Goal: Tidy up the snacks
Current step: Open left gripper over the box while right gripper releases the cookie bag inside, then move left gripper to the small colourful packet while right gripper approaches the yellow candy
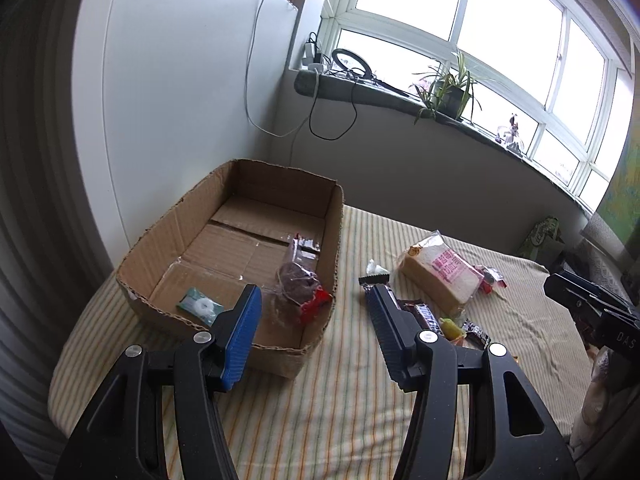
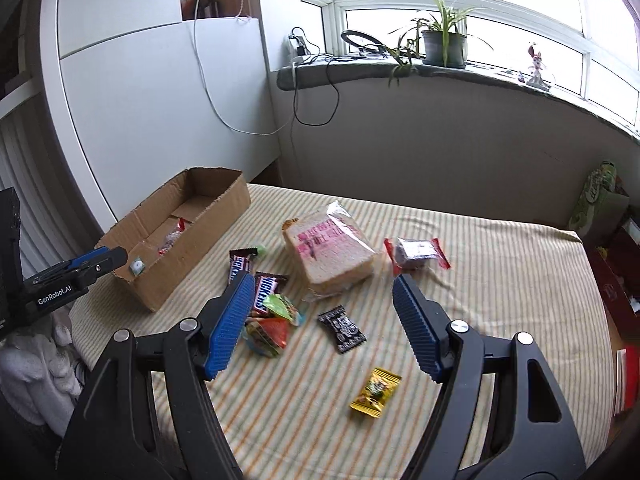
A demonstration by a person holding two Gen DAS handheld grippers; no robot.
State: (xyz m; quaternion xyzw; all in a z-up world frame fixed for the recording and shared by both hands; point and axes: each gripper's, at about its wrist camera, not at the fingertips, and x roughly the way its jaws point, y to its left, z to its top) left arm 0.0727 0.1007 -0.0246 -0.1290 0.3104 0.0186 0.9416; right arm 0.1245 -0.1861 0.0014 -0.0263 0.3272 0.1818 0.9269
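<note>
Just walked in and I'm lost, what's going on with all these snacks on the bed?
A person with a gripper in each hand is sorting snacks into a cardboard box. A few packets already lie inside it. The left gripper is open and empty near the box. The right gripper is open and empty too, above the bread, candy bars and small sweets left on the striped sheet.

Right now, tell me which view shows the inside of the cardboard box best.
The left wrist view: it looks down into the cardboard box, showing its floor and the snacks inside. The right wrist view sees the box side-on at the left, its interior mostly hidden.
</note>
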